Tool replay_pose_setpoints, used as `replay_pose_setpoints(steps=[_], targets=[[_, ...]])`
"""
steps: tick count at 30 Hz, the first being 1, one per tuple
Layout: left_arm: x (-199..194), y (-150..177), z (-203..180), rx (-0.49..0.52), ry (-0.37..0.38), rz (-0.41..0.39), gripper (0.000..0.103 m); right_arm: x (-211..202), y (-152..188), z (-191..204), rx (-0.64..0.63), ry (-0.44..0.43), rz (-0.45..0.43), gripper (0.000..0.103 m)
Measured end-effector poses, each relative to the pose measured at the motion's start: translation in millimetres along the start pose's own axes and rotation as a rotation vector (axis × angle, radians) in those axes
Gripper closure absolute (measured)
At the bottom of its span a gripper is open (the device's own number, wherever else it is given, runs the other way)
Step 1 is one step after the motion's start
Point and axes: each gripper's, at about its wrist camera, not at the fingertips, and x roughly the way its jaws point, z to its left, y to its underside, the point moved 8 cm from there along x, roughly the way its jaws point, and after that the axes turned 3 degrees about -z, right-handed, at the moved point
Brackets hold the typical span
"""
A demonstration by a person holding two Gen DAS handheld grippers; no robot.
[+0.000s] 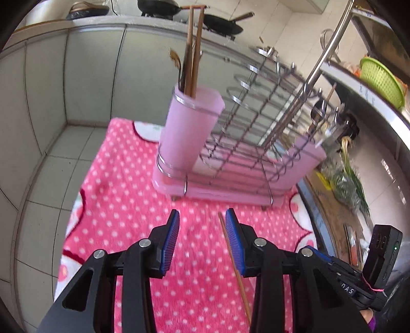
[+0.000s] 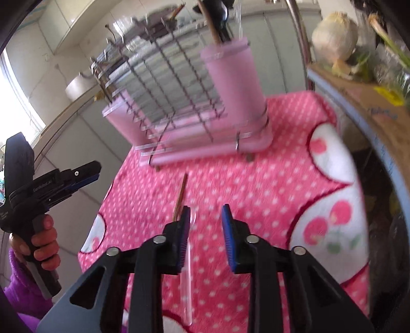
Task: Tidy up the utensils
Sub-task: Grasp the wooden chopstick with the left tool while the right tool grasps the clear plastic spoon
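Observation:
A wire dish rack (image 1: 258, 133) on a pink base stands on a pink polka-dot cloth (image 1: 123, 194). Its pink holder cup (image 1: 189, 130) holds wooden chopsticks (image 1: 194, 51) and a spoon. A single wooden chopstick (image 1: 234, 263) lies on the cloth under my left gripper's right finger. My left gripper (image 1: 202, 217) is open and empty above the cloth. In the right wrist view the rack (image 2: 166, 84), a pink cup (image 2: 235, 82), the loose chopstick (image 2: 180, 197) and a clear utensil (image 2: 187, 281) show. My right gripper (image 2: 206, 212) is open and empty above them. The left gripper (image 2: 84, 171) shows at left.
Grey cabinets and a tiled floor (image 1: 38, 179) lie to the left. Black pans (image 1: 223, 24) sit on the counter behind. A green basket (image 1: 381, 79) and green vegetables (image 1: 351, 184) are at right. A garlic bulb (image 2: 333, 35) rests on a board.

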Motion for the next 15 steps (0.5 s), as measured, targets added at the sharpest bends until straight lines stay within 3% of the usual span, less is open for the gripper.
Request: replay_pose_setpoints(steps=[4,10,11,12,15], targets=[[4.6,10.5,-5.2,0.004,0.009,0.025,0.067,21.2,25.0,9.1,0.053,-0.076,0.107,0.080],[8.4,12.8,-7.8,0.018,-0.004,0.038,0.067,42.7,47.7,25.3,-0.018,-0.025,0.169,0.081],[9.7,13.1,-7.7,0.016,-0.003,0.041,0.067,45.3,49.4,25.5,-0.030,-0.014,0.181,0.092],[11.1,13.8,-7.8,0.015,-0.003,0.044,0.067,47.8,51.8,25.8,-0.038,0.001,0.188,0.096],[14.8,14.8,-8.6,0.015,-0.005,0.052,0.067,48.4,52.5,24.5,-0.022,0.008,0.181,0.099]])
